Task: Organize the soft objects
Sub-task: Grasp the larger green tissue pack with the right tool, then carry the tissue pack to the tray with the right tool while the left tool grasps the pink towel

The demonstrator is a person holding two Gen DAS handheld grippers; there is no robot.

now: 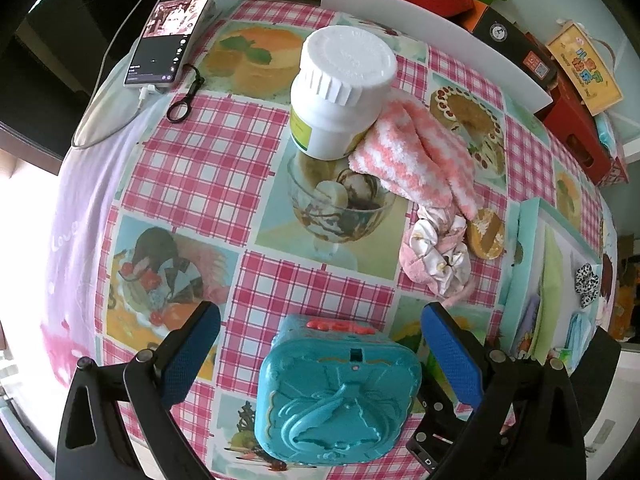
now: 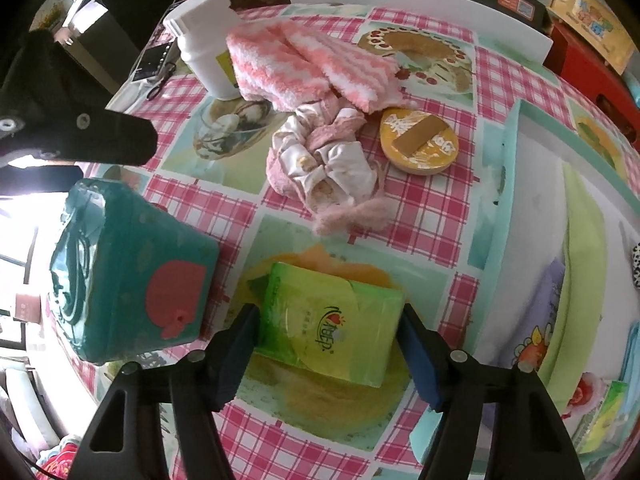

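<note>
In the right wrist view my right gripper (image 2: 330, 344) is shut on a green tissue pack (image 2: 332, 316) that lies on the tablecloth, with both blue pads against its sides. Beyond it lie a pink and white satin scrunchie (image 2: 320, 164) and pink-and-white striped fuzzy socks (image 2: 304, 68). My left gripper (image 1: 324, 344) points straight down, open, astride a teal plastic case (image 1: 340, 392); gaps show between its pads and the case. From this view the socks (image 1: 416, 152) and scrunchie (image 1: 436, 256) are further up and to the right.
A white bottle (image 1: 340, 92) stands against the socks. A round yellow tin (image 2: 420, 144) lies beside the scrunchie. A pale teal storage box (image 2: 508, 184) at the right holds cloths and a spotted scrunchie. A phone (image 1: 172, 32) lies charging at the far left, and boxes line the back edge.
</note>
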